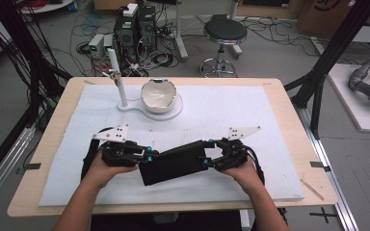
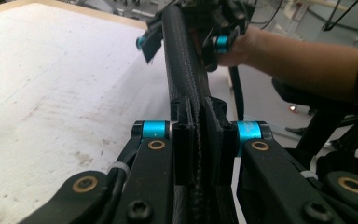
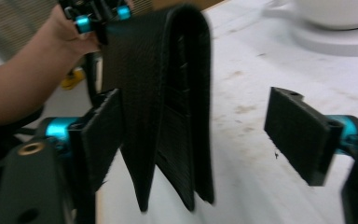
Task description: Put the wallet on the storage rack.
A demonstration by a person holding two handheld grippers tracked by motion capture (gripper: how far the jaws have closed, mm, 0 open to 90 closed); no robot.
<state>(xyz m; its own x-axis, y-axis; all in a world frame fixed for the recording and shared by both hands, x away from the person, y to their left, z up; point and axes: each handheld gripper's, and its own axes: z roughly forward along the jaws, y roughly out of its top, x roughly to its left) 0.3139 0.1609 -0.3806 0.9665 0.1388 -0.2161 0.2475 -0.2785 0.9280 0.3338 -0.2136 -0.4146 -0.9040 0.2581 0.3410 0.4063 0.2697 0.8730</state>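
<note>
White surface (image 1: 250, 115), black wallet (image 1: 173, 163) held above it: left tool (image 2: 199, 140) clenched on wallet edge-on; right tool (image 3: 205, 135) released, showing wallet's layered folds.

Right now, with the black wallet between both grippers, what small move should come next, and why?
Probably close the right gripper on the black wallet. The left gripper is already clamped on one end, while the right one's pads stand apart, one clear of the leather, so that end seems unsupported.
</note>
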